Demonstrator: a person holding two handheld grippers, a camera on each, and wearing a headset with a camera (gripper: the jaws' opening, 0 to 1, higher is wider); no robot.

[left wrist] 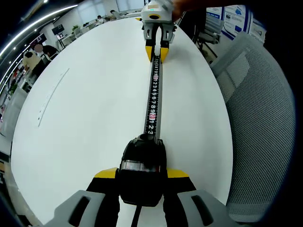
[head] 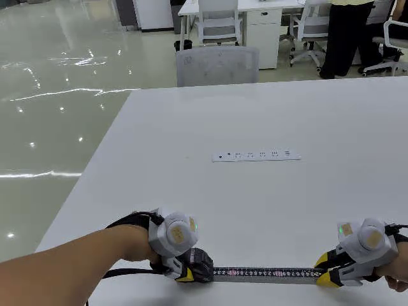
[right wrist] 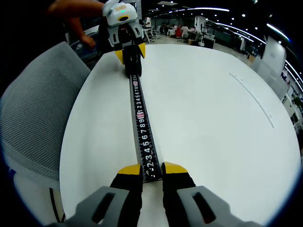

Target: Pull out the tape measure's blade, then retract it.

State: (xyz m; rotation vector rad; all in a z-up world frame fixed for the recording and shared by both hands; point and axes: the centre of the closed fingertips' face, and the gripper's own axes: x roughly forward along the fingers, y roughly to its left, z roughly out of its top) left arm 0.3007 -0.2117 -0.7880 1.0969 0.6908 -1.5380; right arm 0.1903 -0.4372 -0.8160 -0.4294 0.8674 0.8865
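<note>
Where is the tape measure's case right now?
The case sits lower left in the head view, clamped in the left gripper, blade running to the right gripper.

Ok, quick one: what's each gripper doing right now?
Left gripper: closed on the tape measure case.
Right gripper: closed on the end of the pulled-out blade.

Blade [right wrist: 142,127]: white digits on black, 2 to 9 from the right end, then a red-marked number, then 1 onward.
Power strip [head: 256,155]: markings too small to read.
</note>
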